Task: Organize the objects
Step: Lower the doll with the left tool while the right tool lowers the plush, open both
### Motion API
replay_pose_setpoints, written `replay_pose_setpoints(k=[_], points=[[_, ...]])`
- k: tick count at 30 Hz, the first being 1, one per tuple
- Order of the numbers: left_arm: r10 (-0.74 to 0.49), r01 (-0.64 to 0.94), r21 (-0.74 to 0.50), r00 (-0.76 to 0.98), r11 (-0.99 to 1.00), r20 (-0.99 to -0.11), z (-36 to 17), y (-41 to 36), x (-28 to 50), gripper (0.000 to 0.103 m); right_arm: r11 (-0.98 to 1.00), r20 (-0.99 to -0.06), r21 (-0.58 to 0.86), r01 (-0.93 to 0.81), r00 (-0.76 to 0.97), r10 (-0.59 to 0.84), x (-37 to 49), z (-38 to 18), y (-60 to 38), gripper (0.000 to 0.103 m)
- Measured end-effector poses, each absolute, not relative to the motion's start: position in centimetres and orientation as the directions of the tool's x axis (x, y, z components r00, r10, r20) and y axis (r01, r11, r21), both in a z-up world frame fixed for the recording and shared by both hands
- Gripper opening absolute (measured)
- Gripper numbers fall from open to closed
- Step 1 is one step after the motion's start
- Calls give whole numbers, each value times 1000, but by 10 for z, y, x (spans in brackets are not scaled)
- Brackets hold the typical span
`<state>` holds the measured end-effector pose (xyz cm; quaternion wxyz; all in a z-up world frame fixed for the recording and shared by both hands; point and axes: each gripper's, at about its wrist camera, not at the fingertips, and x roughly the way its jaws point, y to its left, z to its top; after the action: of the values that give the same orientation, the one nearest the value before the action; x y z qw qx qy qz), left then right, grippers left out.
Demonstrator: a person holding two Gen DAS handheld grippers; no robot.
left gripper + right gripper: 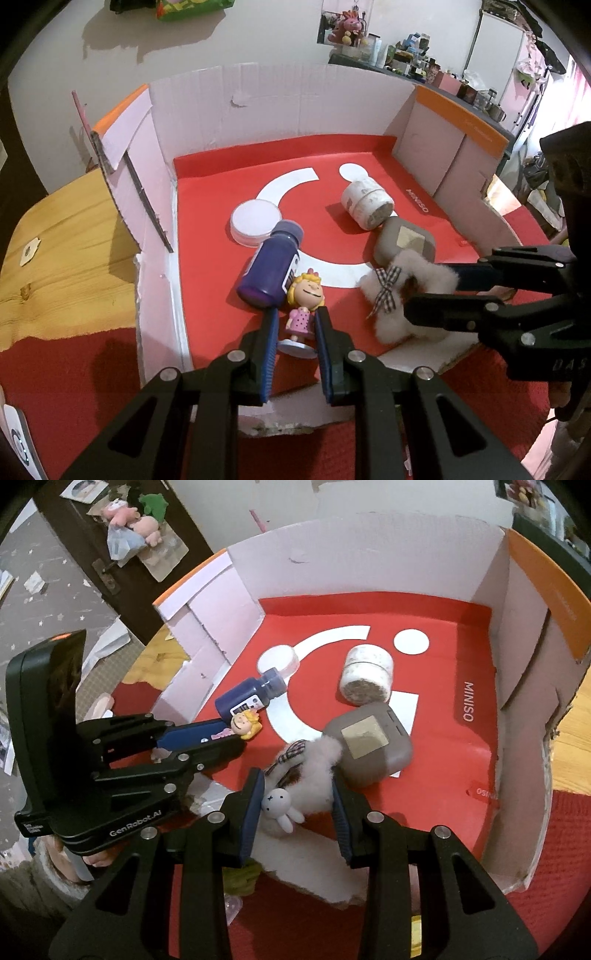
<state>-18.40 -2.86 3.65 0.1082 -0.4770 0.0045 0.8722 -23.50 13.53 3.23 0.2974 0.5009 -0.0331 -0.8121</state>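
**Both grippers loaded over the box: set down gently**

Left gripper (pixel 293 325) clamped narrow on the blonde figurine (pixel 304 306), low over the cardboard box (pixel 280 99), near its front edge and just beside the purple bottle (pixel 271 266). Right gripper (pixel 297 794) closed on the fluffy white plush (pixel 314 771), also inside the box near the front edge, touching the grey case (pixel 369 742).

Judged step: placing both items on the red liner (pixel 207 206).

- Lower until the figurine's round base meets the liner, kept clear of the bottle so nothing rolls.
- Ease the plush down beside the case, not on top.
- Release only once each item rests; soft plush may cling to the pads.
- Leave the white jar (pixel 365 203) and the lid (pixel 255 221) farther back undisturbed.
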Motion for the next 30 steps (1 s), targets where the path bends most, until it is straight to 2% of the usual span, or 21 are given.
replay_pose_setpoints(k=[11,18,30], points=[[176,-186,-90,-520,-978,-836,36,-29,-192,21,-838,-791,383,389,-331,-515,-252,34,156,33],[165,-177,-83,-523,-981,-836,35,-27,-199,21,-873,-797,321,368,-393,-459,-260,35,158,34],[164,-166,-89,-524,-982,-836,33,-27,-207,21,-883,-807,308,354,-394,-440,-265,24,156,34]])
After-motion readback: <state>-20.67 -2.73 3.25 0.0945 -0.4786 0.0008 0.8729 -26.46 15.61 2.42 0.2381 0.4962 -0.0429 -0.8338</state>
